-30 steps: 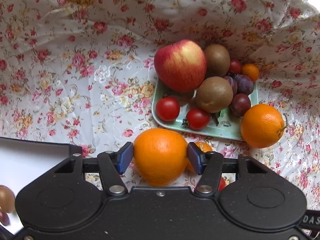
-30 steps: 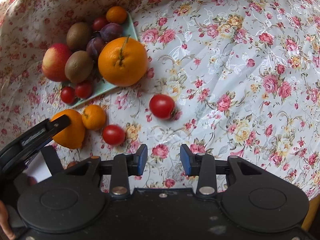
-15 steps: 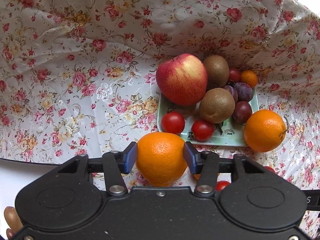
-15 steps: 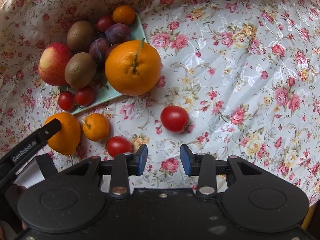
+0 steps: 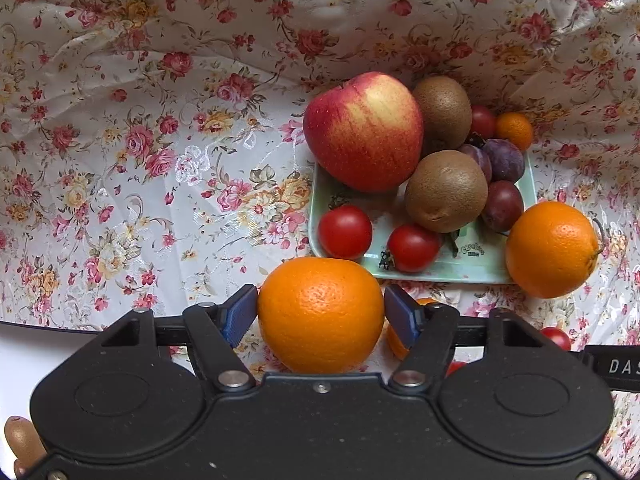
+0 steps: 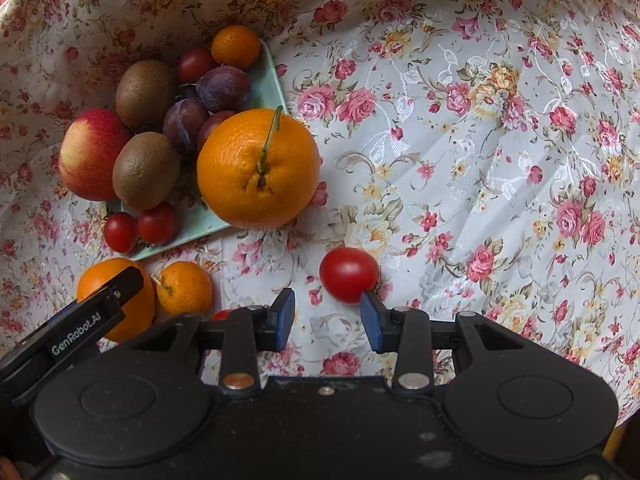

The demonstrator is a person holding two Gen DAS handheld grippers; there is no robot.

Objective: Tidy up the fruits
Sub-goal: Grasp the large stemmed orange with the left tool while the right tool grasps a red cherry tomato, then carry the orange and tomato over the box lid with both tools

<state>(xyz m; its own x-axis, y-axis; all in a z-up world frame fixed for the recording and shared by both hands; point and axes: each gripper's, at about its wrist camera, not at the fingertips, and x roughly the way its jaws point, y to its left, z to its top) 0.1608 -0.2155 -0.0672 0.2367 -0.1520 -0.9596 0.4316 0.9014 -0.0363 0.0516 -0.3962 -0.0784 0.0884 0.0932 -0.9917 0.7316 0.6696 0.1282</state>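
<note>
Your left gripper (image 5: 320, 314) pinches an orange (image 5: 320, 314) just short of the crowded green tray's near rim (image 5: 440, 272); bare floral cloth (image 5: 160, 184) lies open leftward. Your right gripper's (image 6: 327, 316) jaws stand spread, a cherry tomato (image 6: 349, 274) just beyond them.

All I get of the room is a floral tablecloth (image 6: 460, 140), white with pink and red roses, creased and rucked up along its far side. Soft light puts a sheen on the weave. At the lower left, a plain white surface (image 5: 24, 356) shows past its edge.
</note>
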